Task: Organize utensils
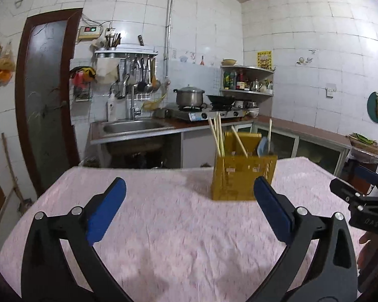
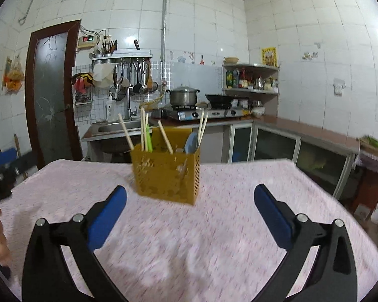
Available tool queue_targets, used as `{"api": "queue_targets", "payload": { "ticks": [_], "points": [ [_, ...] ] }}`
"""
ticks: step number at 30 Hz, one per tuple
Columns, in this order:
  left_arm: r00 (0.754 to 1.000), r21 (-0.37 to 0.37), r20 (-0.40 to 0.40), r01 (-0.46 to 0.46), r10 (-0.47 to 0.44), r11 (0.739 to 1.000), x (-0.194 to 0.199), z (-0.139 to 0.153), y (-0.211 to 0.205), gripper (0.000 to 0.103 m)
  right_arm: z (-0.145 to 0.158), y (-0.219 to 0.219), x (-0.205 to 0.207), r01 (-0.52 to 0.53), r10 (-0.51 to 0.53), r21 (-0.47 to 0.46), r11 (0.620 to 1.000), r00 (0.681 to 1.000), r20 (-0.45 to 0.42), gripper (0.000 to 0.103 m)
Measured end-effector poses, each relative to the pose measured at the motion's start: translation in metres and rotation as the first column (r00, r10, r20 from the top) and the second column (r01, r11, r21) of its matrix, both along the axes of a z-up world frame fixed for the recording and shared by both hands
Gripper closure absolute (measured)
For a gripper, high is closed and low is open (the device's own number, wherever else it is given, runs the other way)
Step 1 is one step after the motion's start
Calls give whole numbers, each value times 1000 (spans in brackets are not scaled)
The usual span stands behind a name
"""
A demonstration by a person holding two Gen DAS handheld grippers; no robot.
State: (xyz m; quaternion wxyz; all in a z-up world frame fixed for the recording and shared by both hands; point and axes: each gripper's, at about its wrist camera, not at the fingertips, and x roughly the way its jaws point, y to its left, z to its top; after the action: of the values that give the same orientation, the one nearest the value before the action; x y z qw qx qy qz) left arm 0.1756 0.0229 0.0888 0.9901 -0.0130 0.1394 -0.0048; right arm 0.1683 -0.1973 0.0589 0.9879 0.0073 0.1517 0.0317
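Both sets of fingers spread wide, nothing between them: left gripper (image 1: 189,193) and right gripper (image 2: 190,200) hang over bare pink cloth on the worktop (image 2: 214,239).

The yellow utensil holder (image 2: 165,175) stands upright toward the far side of the worktop, well ahead of both grippers. Chopsticks (image 2: 143,132), a green piece and a pale blue spoon (image 2: 191,143) stand in it, leaning at mixed angles.

We see no loose utensils on the cloth, so we judge the sorting is done or nearly done. Next move, if any: straightening what leans, which calls for a thin, careful pinch near a stick's top.

Room: plenty of open cloth around the holder. The far edge lies just behind it, so we push nothing that way. The grippers sit side by side, so we mind a clash.
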Motion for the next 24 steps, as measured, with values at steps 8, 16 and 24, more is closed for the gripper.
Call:
{"api": "queue_targets", "payload": {
  "ticks": [8,16,24],
  "points": [
    [1000,-15,-4,-26,26,1000,-43,-43,-2,5,-44,10,-51,16,-16,9,1000,1000,11,4],
    [999,66,35,-40,38,997,-56,-67,-16,5,-62,8,-65,52,-52,6,999,998,39,4],
    [998,55,29,-56,55,997,-54,-68,-14,5,-59,9,-69,57,-57,-1,998,996,64,4]
  ]
}}
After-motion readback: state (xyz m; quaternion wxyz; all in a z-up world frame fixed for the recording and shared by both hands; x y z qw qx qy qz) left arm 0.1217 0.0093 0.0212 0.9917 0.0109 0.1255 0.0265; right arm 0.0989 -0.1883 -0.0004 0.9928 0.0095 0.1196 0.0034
